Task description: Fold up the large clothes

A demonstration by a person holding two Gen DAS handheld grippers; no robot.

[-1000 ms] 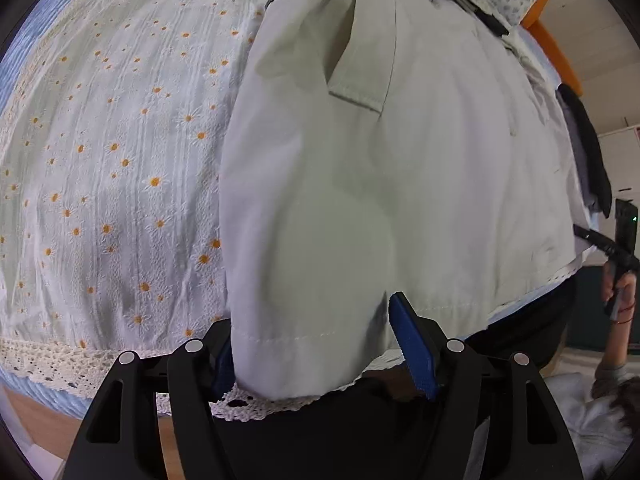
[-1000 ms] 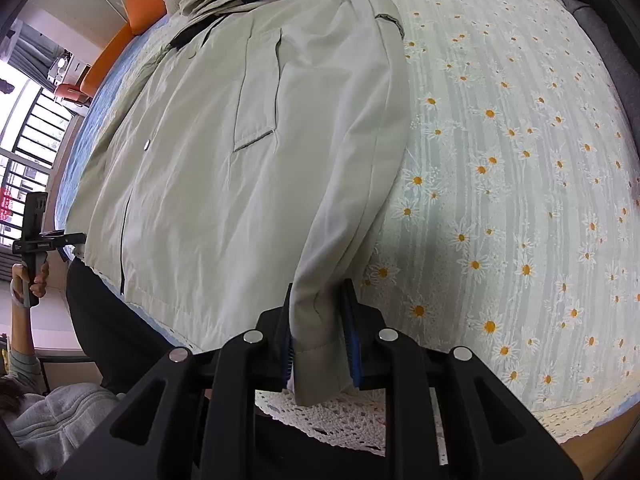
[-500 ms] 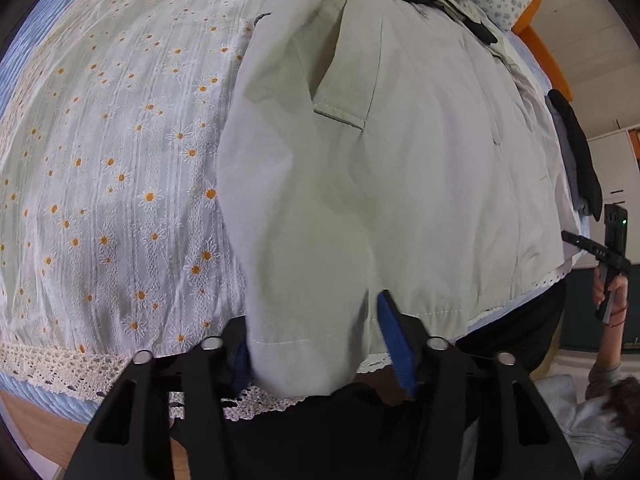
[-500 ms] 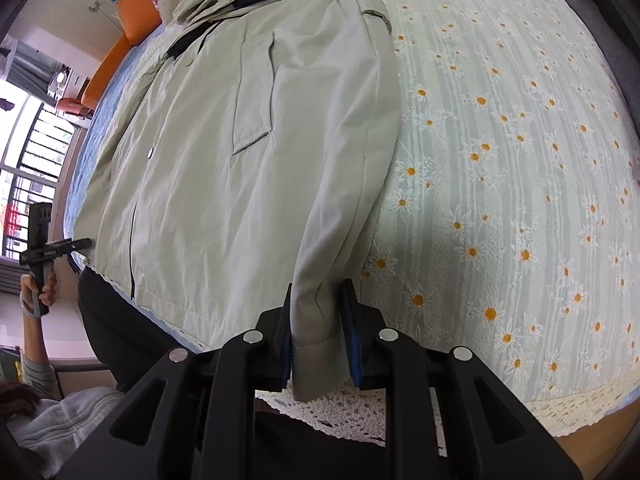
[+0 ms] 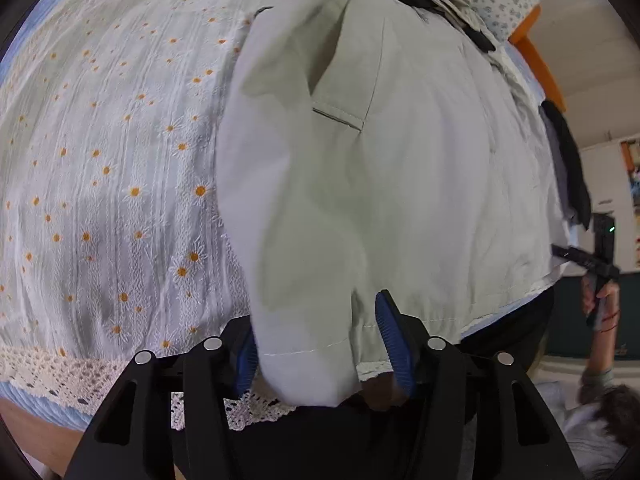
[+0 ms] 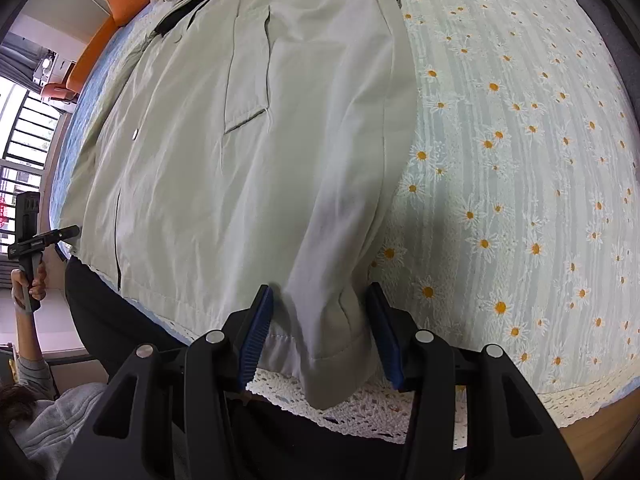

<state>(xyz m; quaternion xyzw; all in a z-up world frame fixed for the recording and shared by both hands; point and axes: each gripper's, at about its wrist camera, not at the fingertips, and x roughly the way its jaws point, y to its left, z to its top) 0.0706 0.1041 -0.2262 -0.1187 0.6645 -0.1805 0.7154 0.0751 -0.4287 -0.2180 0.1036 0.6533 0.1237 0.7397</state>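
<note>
Now the pale sage-green cotton jacket [image 5: 400,184] lies spread front-up on the daisy-print bedspread with its lace-trimmed edge [image 5: 100,208], collar toward 12 o'clock and hem toward 6 in both wrist views. Each sleeve runs down along the jacket's side, with its cuff hanging over the lace border.

The left gripper [image 5: 320,344] sits at 6 o'clock in its own view, blue-padded fingers [image 5: 394,344] spread wide to either side of the left-hand sleeve cuff [image 5: 308,364] — the cuff hangs between them and fills most of the gap, not pinched. The right gripper [image 6: 322,334] is likewise parted wide, its blue pads [image 6: 256,332] flanking the other sleeve cuff [image 6: 332,344], which droops loosely between them without being squeezed.

A flapped chest pocket [image 6: 248,76] shows toward 11 o'clock in the right view. An orange headboard [image 6: 116,8] stands at the far end of the bed.
</note>
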